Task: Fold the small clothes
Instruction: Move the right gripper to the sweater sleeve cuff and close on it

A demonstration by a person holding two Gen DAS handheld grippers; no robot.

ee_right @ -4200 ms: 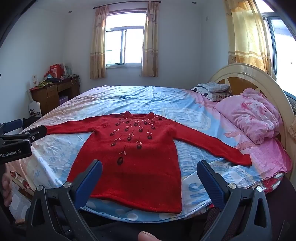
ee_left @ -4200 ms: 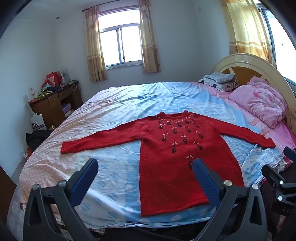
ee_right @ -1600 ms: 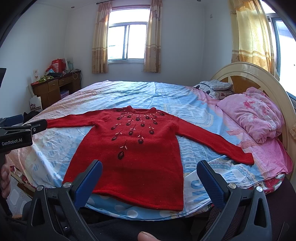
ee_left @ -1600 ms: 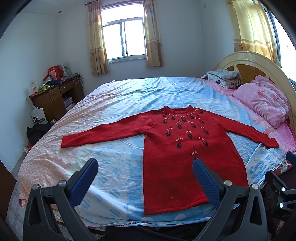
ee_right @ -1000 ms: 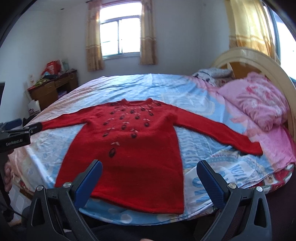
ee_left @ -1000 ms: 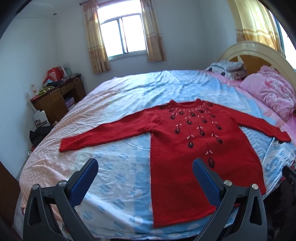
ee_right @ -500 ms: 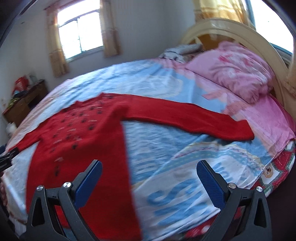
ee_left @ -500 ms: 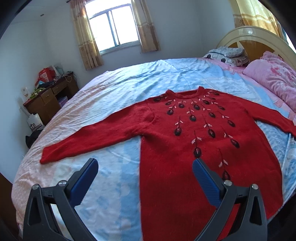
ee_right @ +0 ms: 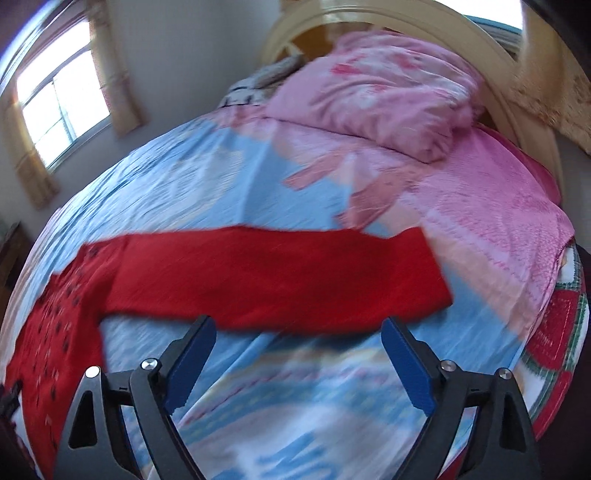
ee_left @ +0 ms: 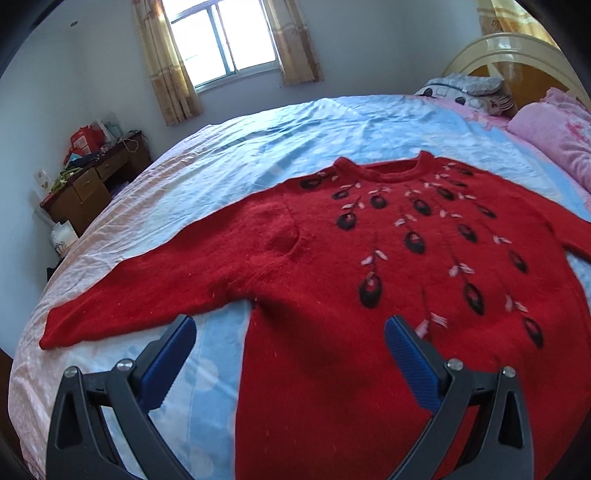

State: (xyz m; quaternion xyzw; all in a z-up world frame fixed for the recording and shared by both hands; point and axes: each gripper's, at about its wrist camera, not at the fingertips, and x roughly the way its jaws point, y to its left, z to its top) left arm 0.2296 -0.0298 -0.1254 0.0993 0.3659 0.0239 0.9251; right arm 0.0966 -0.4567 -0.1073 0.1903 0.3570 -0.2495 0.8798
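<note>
A red knit sweater [ee_left: 369, 258] with dark embroidered drops lies flat, front up, on the bed, sleeves spread. My left gripper [ee_left: 290, 354] is open and empty, low over the sweater's left side below the armpit. Its left sleeve [ee_left: 147, 288] stretches out to the left. In the right wrist view my right gripper [ee_right: 297, 354] is open and empty, just in front of the right sleeve [ee_right: 277, 280], whose cuff [ee_right: 432, 269] lies to the right. The view is blurred.
The bed has a blue and pink sheet [ee_left: 229, 158]. A pink folded quilt [ee_right: 380, 96] and the cream headboard [ee_right: 406, 22] are at the right. A wooden desk [ee_left: 88, 188] with clutter stands by the left wall under the window [ee_left: 221, 44].
Both grippers have moved forward and down toward the bed. The left closed in on the sweater's left side. The right swung right toward the right sleeve. Both jaws stayed open.
</note>
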